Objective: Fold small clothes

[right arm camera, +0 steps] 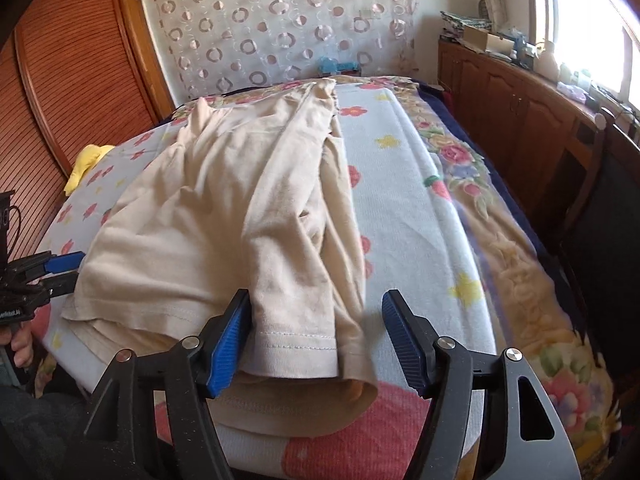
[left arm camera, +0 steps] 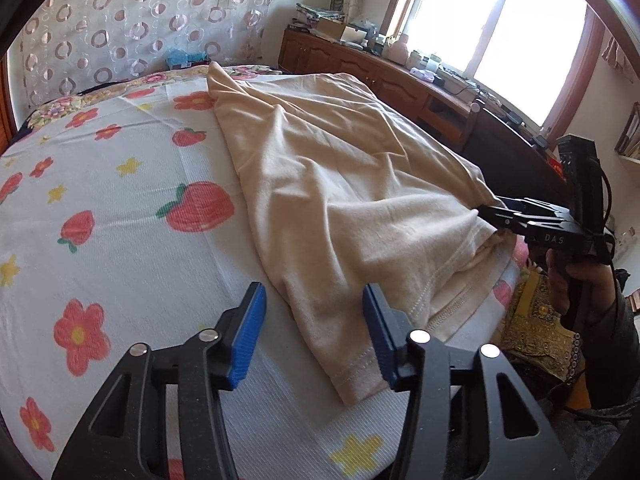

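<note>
While my right claw [right arm camera: 316,344] sits low at the near end of the bed [right arm camera: 416,216], its blue pads stand wide apart. A folded edge of the beige shirt [right arm camera: 224,208] lies between them. The left pad is right beside the cloth, maybe touching it, and the right pad is clear of it, so I am not pinching anything there.

My left claw [left arm camera: 314,336] is about half open. The shirt's stitched hem lies between its pads too, just by the right pad, but I hold nothing with it either.

From my claws, the shirt stretches away up the bed toward the curtain [right arm camera: 280,28] with the rings on it. Its long way runs from near to far. It is already folded over along that long way, and a bit wrinkly. My right claw is at one near corner and my left claw is at the other. I think both near corners need grabbing next, to bring the near end up toward the far end.
</note>
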`<act>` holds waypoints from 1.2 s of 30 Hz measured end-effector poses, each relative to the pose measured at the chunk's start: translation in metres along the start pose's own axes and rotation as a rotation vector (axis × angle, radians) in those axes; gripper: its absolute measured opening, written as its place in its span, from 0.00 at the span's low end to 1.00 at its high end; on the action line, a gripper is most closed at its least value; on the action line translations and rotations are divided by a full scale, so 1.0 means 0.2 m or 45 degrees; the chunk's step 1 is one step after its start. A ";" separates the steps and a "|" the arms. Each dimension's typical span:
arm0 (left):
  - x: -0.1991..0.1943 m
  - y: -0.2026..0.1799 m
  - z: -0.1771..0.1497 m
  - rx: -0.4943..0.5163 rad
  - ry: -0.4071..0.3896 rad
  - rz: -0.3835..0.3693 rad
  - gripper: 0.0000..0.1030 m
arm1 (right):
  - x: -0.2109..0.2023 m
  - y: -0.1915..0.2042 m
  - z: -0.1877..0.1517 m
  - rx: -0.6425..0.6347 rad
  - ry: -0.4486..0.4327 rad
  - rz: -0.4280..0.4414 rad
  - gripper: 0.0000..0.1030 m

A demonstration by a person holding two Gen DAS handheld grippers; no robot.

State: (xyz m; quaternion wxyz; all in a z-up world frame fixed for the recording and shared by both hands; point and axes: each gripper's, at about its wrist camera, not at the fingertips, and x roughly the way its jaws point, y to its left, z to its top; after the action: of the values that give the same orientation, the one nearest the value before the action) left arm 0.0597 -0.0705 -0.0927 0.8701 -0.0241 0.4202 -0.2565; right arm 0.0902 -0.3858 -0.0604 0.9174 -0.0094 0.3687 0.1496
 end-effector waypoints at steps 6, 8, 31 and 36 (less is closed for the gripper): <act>-0.02 -0.01 -0.03 -0.010 0.013 -0.075 0.38 | 0.00 0.02 -0.03 -0.054 0.031 0.105 0.26; 0.00 -0.02 -0.04 -0.017 0.036 -0.124 0.23 | 0.01 0.01 -0.03 -0.058 0.029 0.140 0.15; -0.18 0.28 0.73 -0.059 -0.352 0.031 0.02 | 0.00 -0.10 0.64 0.044 -0.351 0.318 0.11; 0.00 0.42 0.92 -0.088 -0.313 0.076 0.02 | 0.29 -0.11 0.86 0.067 -0.261 0.301 0.12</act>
State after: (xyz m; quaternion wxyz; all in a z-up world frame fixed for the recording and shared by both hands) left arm 0.2332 -0.0293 0.0047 0.9209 -0.0727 0.3195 -0.2112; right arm 0.2524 -0.3699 0.0223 0.9260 0.0736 0.2756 0.2471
